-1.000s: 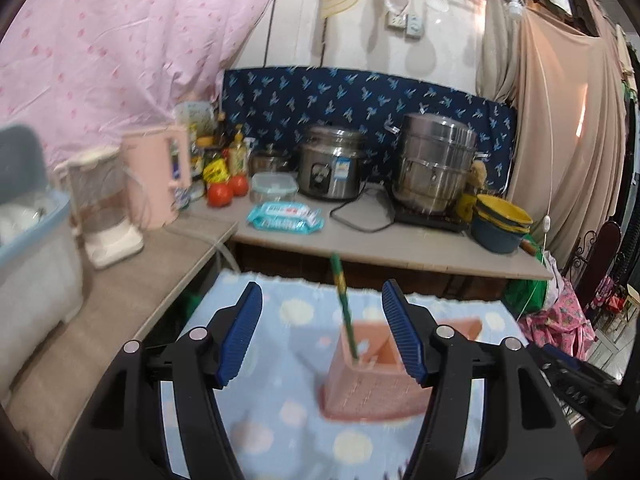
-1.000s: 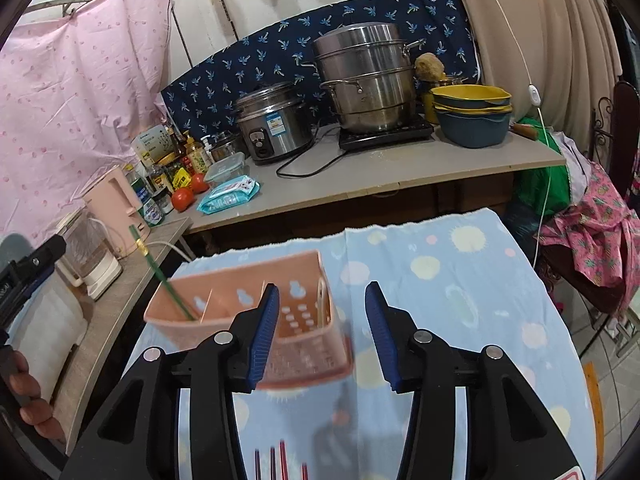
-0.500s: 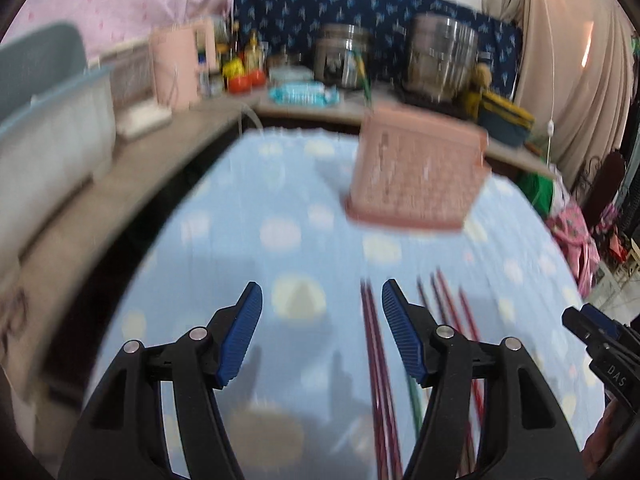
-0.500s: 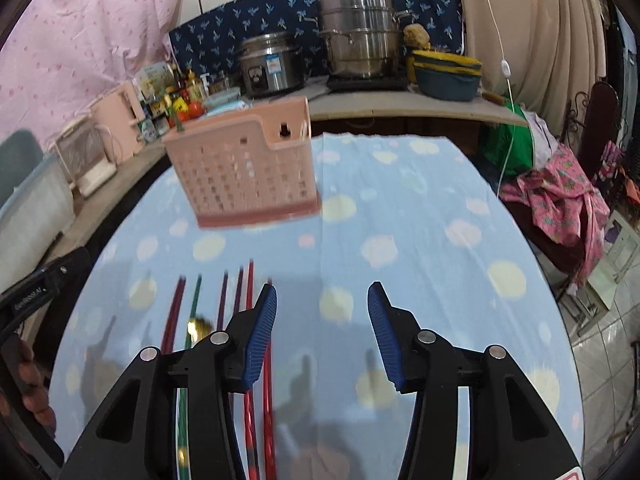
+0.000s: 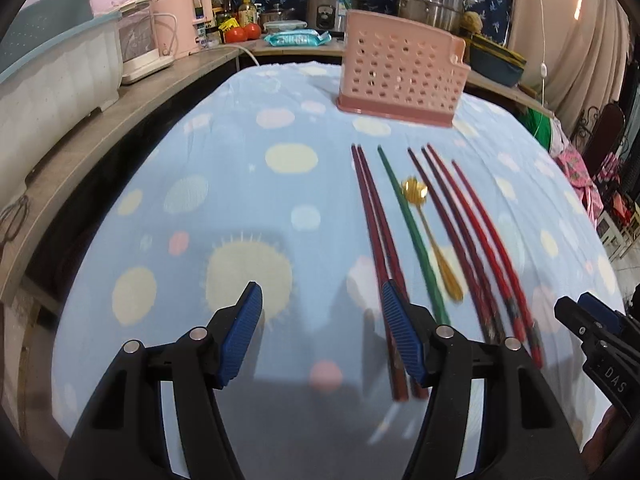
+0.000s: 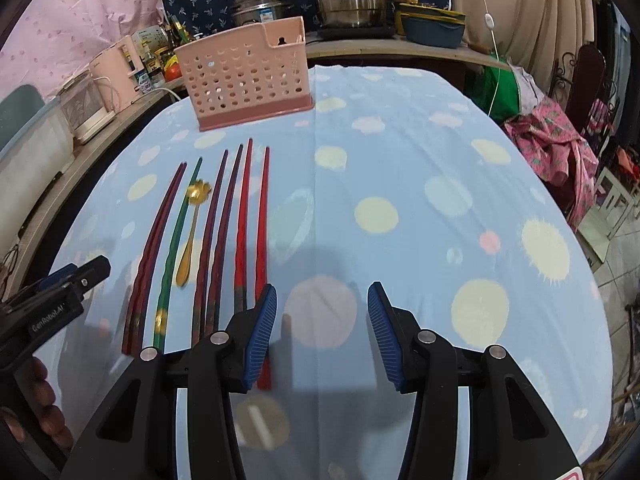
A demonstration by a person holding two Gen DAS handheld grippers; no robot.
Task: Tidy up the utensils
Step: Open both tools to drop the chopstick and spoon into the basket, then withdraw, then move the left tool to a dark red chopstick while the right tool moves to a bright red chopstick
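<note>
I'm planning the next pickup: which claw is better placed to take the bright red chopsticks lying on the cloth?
Probably the right claw. It is open, and the bright red chopsticks run right beside its left finger. The left claw, also open, sits by the dark red pair, at the far side of the row.

Both the left gripper and right gripper hang low, jaws spread wide, holding nothing.
</note>
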